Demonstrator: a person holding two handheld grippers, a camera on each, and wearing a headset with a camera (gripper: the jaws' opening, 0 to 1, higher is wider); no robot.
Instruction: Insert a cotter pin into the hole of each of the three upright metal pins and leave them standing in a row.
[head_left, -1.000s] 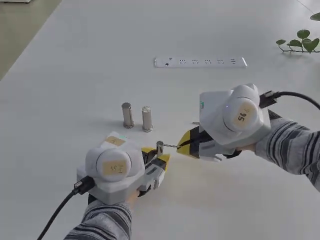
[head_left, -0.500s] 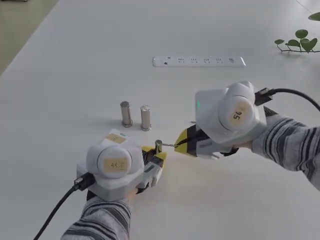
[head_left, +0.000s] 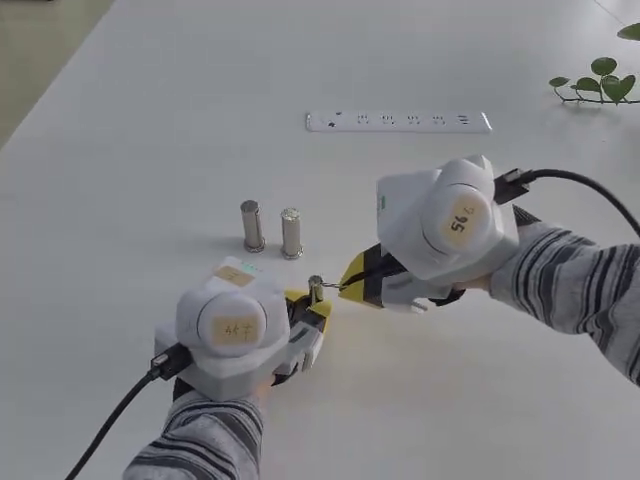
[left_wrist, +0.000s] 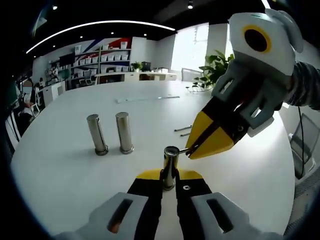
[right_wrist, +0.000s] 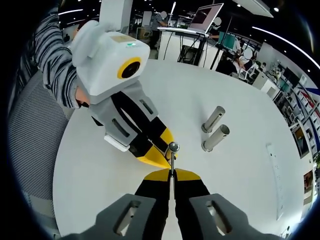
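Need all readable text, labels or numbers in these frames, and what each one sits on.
"56": right sticker, on the back of the right hand-held gripper; a mark after the number is unclear.
Left sticker, on the back of the left hand-held gripper: handwritten, too blurred to read.
Small label, on top of the same gripper: too blurred to read.
Power strip: markings too small to read.

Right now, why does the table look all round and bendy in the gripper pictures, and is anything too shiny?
Left gripper view: the fisheye lens bulges the table into a dome, the window glares white, and the pins carry bright streaks. Right gripper view: the same bulge, with the table edge curved. Head view: the power strip looks straight, the light is soft, and shadows are faint.
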